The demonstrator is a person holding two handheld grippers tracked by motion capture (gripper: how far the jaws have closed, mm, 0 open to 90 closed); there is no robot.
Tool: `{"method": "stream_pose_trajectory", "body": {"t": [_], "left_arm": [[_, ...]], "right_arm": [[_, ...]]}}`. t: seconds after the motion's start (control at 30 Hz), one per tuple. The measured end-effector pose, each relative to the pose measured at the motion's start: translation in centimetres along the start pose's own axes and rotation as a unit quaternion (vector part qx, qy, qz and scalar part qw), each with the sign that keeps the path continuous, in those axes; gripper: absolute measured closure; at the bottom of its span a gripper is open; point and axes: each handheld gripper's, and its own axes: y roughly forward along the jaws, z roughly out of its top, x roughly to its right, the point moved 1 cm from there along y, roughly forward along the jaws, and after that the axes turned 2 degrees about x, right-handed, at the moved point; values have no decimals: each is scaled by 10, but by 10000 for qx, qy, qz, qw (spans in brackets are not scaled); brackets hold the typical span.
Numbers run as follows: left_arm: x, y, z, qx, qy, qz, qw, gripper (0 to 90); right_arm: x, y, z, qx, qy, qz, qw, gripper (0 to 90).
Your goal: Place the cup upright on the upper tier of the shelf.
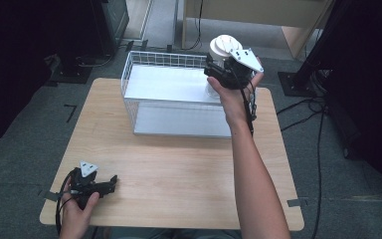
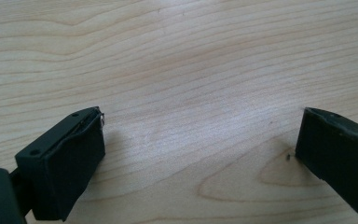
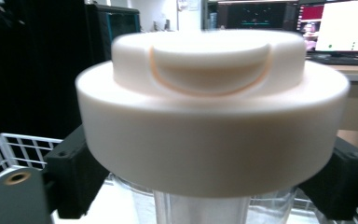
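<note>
A clear jar [image 3: 205, 207] with a wide white lid [image 3: 209, 121] hangs in the air, held upright by my right gripper [image 3: 209, 184]. Both black fingers [image 3: 74, 172] press on the jar just under the lid. In the high view the lid [image 1: 224, 46] and my right gripper [image 1: 224, 70] are above the far right corner of a white wire basket [image 1: 164, 54]. Down at the front left corner of the table, my left gripper [image 1: 110, 182] rests low. It is open [image 2: 200, 135], with bare wood between its fingers [image 2: 70, 154].
The wooden table [image 1: 179, 169] carries the basket at its far side, with a white floor inside it. Cables [image 1: 318, 109] lie on the grey carpet to the right. Dark stands and equipment [image 1: 104, 25] surround the table, and monitors [image 3: 335, 25] glow behind the jar.
</note>
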Motion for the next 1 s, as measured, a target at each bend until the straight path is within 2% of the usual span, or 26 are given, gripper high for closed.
{"method": "stream_pose_trajectory", "body": {"t": [0.07, 0.17, 0.3, 0.57, 0.7, 0.73, 1.0], "left_arm": [[0, 0, 0, 1, 0, -1, 10000, 15], [0, 0, 0, 0, -1, -2, 10000, 15], [0, 0, 0, 0, -1, 0, 10000, 15], [0, 0, 0, 0, -2, 0, 10000, 15], [0, 0, 0, 0, -2, -2, 10000, 15], [0, 0, 0, 0, 0, -2, 10000, 15], [0, 0, 0, 1, 0, -2, 10000, 16]], "right_arm": [[0, -2, 2, -18, -7, 131, 9999, 67], [-1, -6, 4, 13, -113, 223, 9997, 60], [-1, -9, 6, 79, -223, 143, 9996, 22], [1, -11, 5, -10, -244, 122, 9996, 22], [0, -14, 3, -14, -232, 185, 9996, 21], [0, -15, 3, -24, -223, 263, 9994, 5], [0, -18, 5, 35, -228, 277, 9994, 0]]}}
